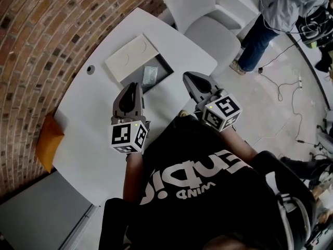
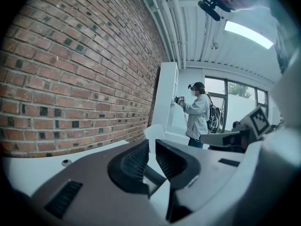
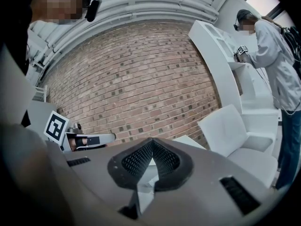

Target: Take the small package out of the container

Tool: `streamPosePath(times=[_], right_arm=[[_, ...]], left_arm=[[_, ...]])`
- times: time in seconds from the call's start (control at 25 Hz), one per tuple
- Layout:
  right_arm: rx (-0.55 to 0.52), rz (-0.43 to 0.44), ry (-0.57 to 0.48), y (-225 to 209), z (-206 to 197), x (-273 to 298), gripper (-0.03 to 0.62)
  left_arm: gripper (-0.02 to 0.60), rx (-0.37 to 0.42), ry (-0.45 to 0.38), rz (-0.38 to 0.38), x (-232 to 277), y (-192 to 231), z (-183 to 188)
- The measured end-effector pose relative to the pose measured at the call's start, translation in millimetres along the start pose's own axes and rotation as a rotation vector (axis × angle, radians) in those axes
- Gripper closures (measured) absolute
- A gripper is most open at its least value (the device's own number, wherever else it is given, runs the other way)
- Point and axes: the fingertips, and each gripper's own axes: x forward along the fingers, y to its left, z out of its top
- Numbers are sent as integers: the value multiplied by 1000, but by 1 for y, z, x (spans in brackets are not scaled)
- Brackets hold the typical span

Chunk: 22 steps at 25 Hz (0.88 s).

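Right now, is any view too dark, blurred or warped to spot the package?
Head view: evenly lit, sharp, package plain in the container. Left gripper view: heavy fisheye, ceiling panel blown out, package unseen. Right gripper view: fisheye, dark corners, package unseen.

A: Where does the head view sit?
B: Close above the table (image 1: pixel 88 139), facing steeply down.
A: And the gripper views?
B: On the left gripper (image 1: pixel 132 85) and right gripper (image 1: pixel 187 76), low behind the jaws, facing level; both share the wall (image 2: pixel 70 69) and bystander (image 3: pixel 275 55).
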Motion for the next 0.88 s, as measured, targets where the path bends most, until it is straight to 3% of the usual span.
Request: streamPosePath(times=[0.28,0.44,0.88], right_arm=[[1,33,7,1,0,10,594],[-2,36,8,-2,0,12,594],[-8,34,6,-11,0,8,594]], left_arm=[[469,3,8,7,6,1,-2],[337,-3,15,29,12,6,-5],[330,-5,45,15,24,7,-11]])
